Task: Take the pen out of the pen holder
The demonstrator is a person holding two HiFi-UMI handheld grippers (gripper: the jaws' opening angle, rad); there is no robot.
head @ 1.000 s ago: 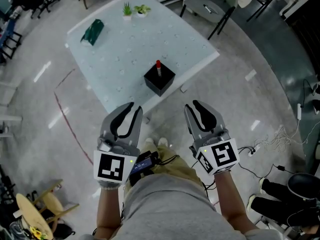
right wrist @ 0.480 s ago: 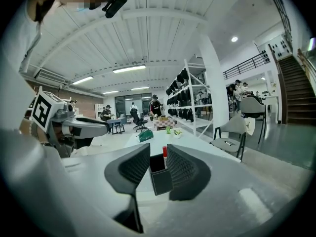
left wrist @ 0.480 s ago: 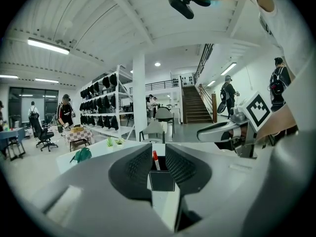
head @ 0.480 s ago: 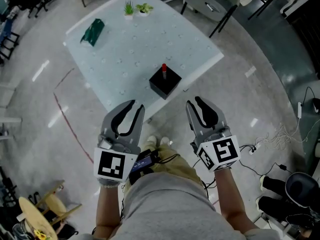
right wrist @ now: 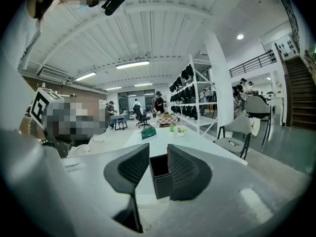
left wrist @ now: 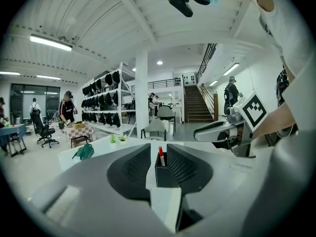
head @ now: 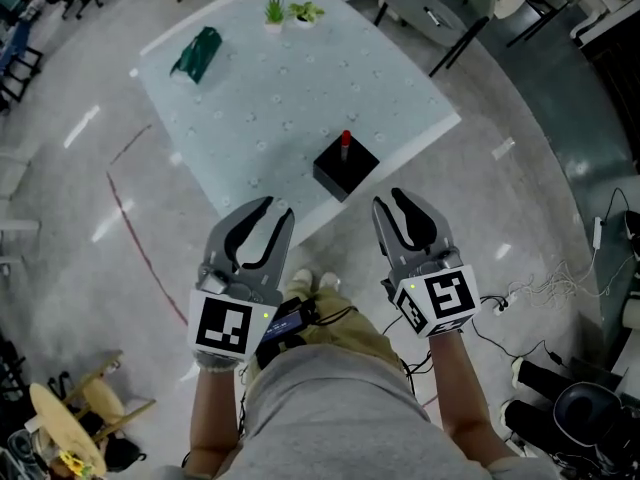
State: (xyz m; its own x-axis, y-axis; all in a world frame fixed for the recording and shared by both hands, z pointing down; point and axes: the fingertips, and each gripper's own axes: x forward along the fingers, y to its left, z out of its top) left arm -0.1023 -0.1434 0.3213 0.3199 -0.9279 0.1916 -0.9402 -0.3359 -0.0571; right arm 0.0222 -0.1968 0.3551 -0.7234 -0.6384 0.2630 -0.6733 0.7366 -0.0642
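A black square pen holder (head: 346, 173) stands near the front edge of the white table (head: 260, 98), with a red-capped pen (head: 345, 146) upright in it. My left gripper (head: 276, 208) and right gripper (head: 391, 200) hover side by side short of the table, pointing at it. Both sets of jaws are opening and nothing is between them. In the left gripper view the pen holder (left wrist: 165, 174) and pen (left wrist: 161, 157) show beyond the left gripper (left wrist: 158, 149). The right gripper (right wrist: 158, 149) frames the pen holder (right wrist: 160, 179); the pen is hidden there.
A green cloth (head: 197, 53) lies at the table's far left corner and two small potted plants (head: 288, 11) stand at its far edge. A chair (head: 430, 8) is behind the table. Cables (head: 545, 293) trail on the floor at the right.
The table and pen holder have drawn nearer to both grippers and shifted right in the head view. Both pairs of jaws stand a little wider.
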